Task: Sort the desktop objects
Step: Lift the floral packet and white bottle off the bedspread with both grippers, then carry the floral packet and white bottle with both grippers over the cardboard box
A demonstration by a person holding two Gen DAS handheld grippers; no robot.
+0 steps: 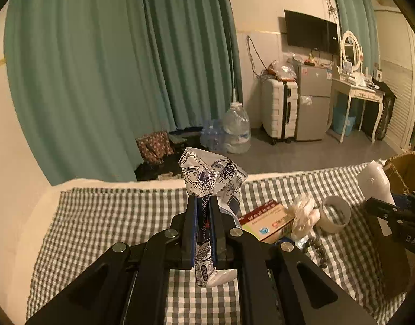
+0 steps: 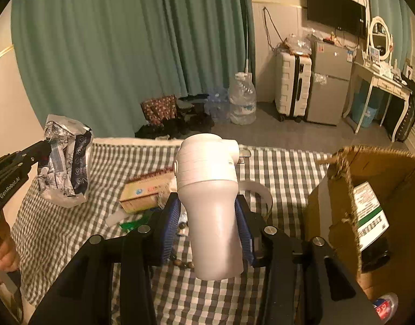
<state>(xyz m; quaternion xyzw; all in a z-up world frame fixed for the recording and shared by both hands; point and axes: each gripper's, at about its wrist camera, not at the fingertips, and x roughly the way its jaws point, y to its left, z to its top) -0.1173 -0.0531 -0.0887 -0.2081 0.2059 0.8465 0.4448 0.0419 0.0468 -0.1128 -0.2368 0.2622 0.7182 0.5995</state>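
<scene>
A crumpled tissue pack (image 1: 207, 176) with a black-and-white flower print hangs above the checked cloth (image 1: 99, 230), and my left gripper (image 1: 203, 203) is shut on it. The right wrist view shows that pack (image 2: 63, 168) at the left, clamped in the left gripper (image 2: 48, 149). My right gripper (image 2: 208, 205) is shut on the handle of a white hair-dryer-like device (image 2: 207, 162), held upright over the table. In the left wrist view the same device (image 1: 375, 181) shows at the far right, with the right gripper (image 1: 383, 208) below it.
An open cardboard box (image 2: 370, 189) stands at the right. On the cloth lie a yellow and red medicine box (image 1: 267, 222), a crumpled plastic bag (image 1: 302, 214), a tape roll (image 1: 334, 212) and a string of dark beads (image 1: 318, 252). A person's hand (image 2: 4, 246) grips the left tool.
</scene>
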